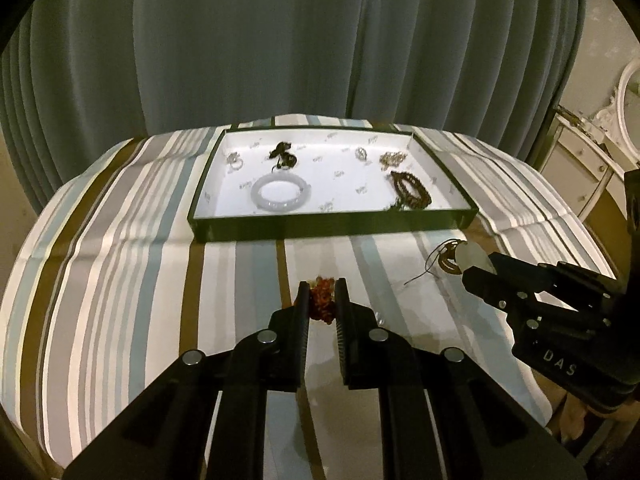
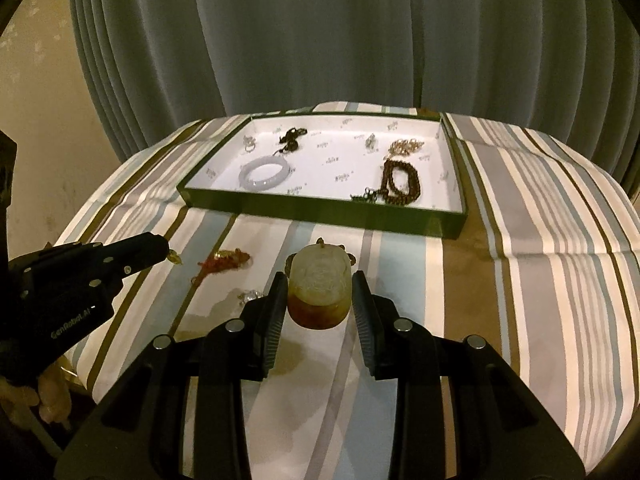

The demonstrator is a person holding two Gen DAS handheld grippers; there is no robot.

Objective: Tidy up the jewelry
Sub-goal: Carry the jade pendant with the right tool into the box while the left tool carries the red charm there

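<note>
A dark green tray (image 1: 332,227) with a white floor holds a white bangle (image 1: 281,192), a brown bead bracelet (image 1: 411,191), a dark pendant (image 1: 284,156) and small pieces. My left gripper (image 1: 322,294) is shut on an orange-red beaded piece (image 1: 322,300) just above the striped cloth; the right wrist view shows that gripper (image 2: 162,248) with a small amber bit at its tip. My right gripper (image 2: 319,286) is shut on a pale jade pendant (image 2: 320,284) with an amber base; the pendant (image 1: 476,258) also shows in the left wrist view with its cord.
A red-orange piece (image 2: 224,262) and a small clear sparkly piece (image 2: 248,296) lie on the striped tablecloth (image 2: 520,280) in front of the tray (image 2: 320,210). Grey curtains hang behind. A white dresser (image 1: 592,160) stands at the right.
</note>
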